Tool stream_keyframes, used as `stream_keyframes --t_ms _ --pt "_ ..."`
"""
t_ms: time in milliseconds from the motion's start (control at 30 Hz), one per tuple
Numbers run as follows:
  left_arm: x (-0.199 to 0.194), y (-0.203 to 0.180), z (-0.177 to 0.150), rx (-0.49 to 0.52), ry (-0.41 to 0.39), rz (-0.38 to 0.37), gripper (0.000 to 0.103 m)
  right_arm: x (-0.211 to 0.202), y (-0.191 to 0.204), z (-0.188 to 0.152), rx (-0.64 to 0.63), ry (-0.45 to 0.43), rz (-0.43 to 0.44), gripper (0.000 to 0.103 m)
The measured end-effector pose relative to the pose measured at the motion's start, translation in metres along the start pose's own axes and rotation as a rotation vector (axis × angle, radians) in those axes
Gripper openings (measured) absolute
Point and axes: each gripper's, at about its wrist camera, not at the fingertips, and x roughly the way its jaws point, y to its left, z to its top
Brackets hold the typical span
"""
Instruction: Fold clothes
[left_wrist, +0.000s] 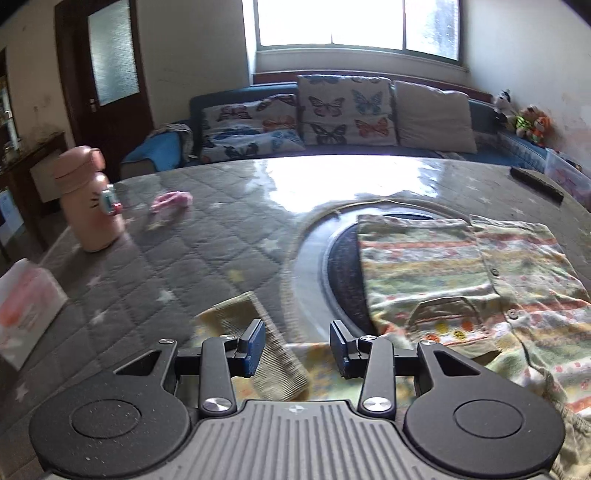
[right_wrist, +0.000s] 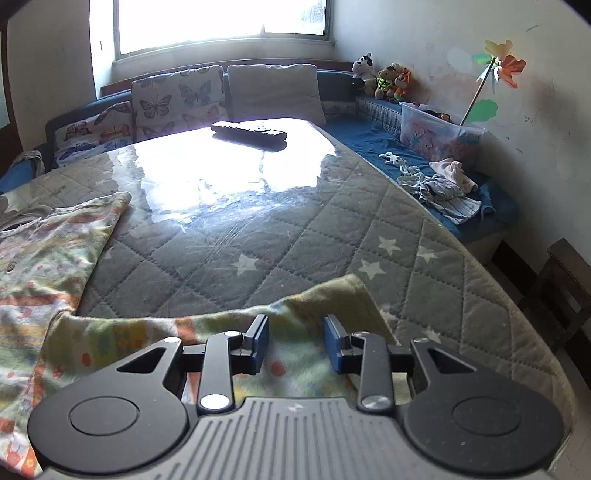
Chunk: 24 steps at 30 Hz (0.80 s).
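A small patterned shirt with stripes, buttons and a chest pocket lies spread on the quilted grey table. My left gripper is open, just above the shirt's left sleeve with its ribbed cuff. In the right wrist view the shirt body lies at the left and its right sleeve stretches across under my right gripper, which is open. Neither gripper holds cloth.
A pink bottle and a pink cloth scrap stand at the table's left. A remote control lies at the far side. A round inset sits under the shirt. A sofa with cushions lies beyond.
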Motion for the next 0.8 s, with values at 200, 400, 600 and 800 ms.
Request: stream_keyframes --t_ms 200,400,600,800 --pt "0.039 -0.025 0.024 0.051 0.008 -0.041 0.042 0.008 0.029 0.028 -0.043 0.008 0.158 0.033" --pt "0.079 -0.040 0.043 0.086 0.033 -0.055 0.052 0.030 0.080 0.053 -0.105 0.021 0.310 0.033" --pt "0.105 -0.046 0.051 0.102 0.061 -0.077 0.050 0.054 0.120 0.070 -0.154 0.037 0.365 0.033" --pt "0.115 -0.049 0.054 0.122 0.062 -0.124 0.022 0.069 0.140 0.079 -0.176 0.039 0.368 0.031"
